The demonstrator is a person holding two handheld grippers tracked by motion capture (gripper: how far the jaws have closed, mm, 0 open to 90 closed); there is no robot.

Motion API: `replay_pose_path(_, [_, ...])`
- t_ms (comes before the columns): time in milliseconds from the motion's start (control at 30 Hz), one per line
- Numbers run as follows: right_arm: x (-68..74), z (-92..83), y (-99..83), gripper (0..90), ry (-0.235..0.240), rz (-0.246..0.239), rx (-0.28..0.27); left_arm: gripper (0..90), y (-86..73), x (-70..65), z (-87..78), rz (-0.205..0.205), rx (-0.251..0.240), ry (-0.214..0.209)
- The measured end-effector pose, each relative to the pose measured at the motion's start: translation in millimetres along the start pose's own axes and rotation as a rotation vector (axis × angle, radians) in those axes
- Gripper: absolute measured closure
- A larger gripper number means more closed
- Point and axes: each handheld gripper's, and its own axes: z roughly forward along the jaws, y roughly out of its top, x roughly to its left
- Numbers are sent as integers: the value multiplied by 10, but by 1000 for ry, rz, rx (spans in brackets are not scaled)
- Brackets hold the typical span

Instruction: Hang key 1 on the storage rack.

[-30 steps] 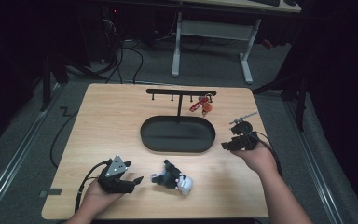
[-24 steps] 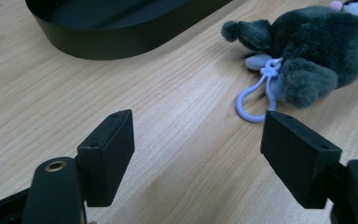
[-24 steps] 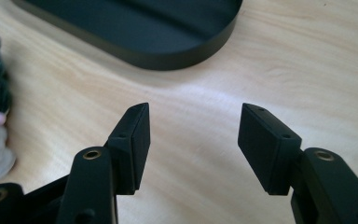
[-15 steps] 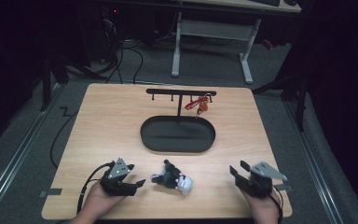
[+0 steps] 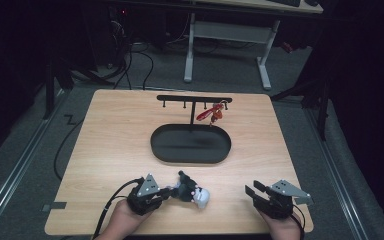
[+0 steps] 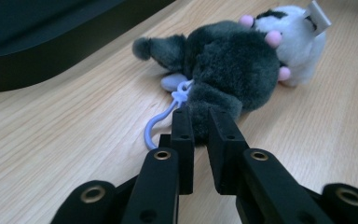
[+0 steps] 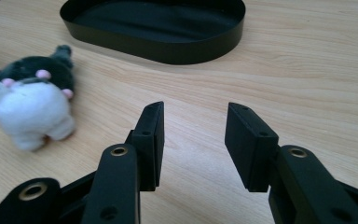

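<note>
Two fingers of the left gripper (image 6: 199, 122) are pinched onto the plush toy (image 6: 235, 63), apparently for lifting; right gripper (image 7: 193, 140) fingers are held spread, empty.

- Your high view sits above your side of the counter (image 5: 110, 150), looking forward and down; it takes in the whole top and the floor beyond.
- Your left tool (image 6: 200, 123) camera rides low and very close, looking along its jaws at the plush toy (image 6: 233, 60), with the black tray's (image 6: 51, 51) wall behind.
- Your right tool (image 7: 193, 126) camera is also low, facing across the counter toward the tray.
- All three views share the toy and tray.
</note>
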Motion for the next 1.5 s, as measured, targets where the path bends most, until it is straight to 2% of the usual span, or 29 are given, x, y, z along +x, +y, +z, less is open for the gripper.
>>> replay_pose_path(100, [9,2,11,581,6,5,-10,828,83,-64,75,15,-9,1])
replay_pose_path(200, [-1,8,18,581,9,13,-9,832,231,-155,193,38,-21,-15])
replay_pose_path(400, [-78,-6,-7,578,-8,33,-20,833,549,-407,576,83,-16,-77])
replay_pose_path(467, [-127,-40,-21,579,-12,54,-26,832,634,-497,712,93,-8,-100])
replay_pose_path(600, [-225,-111,-51,597,-10,85,-41,832,727,-605,880,104,-8,-121])
replay_pose_path(733, [-284,-163,-65,618,-12,99,-56,831,781,-671,957,117,-3,-124])
replay_pose_path(800, [-299,-177,-73,629,-2,114,-65,828,793,-689,976,129,-5,-98])
replay_pose_path(933, [-292,-174,-70,640,12,111,-62,818,815,-687,991,134,0,-75])
replay_pose_path(1133, [-279,-158,-63,640,20,110,-57,785,833,-604,1021,116,11,-37])
replay_pose_path(1300, [-271,-153,-66,638,20,111,-57,632,853,-517,1056,80,17,-5])
replay_pose_path(1367, [-276,-152,-69,638,20,111,-56,546,849,-487,1047,65,20,-9])
replay_pose_path(1400, [-280,-152,-70,638,20,113,-55,492,840,-466,1034,58,36,-26])
replay_pose_path(1433, [-281,-154,-72,638,21,115,-55,450,818,-450,999,65,36,-17])
replay_pose_path(1467, [-282,-156,-73,638,21,115,-56,426,785,-424,948,69,22,-7])
replay_pose_path(1500, [-285,-154,-74,638,23,114,-55,408,752,-387,891,54,11,-7])
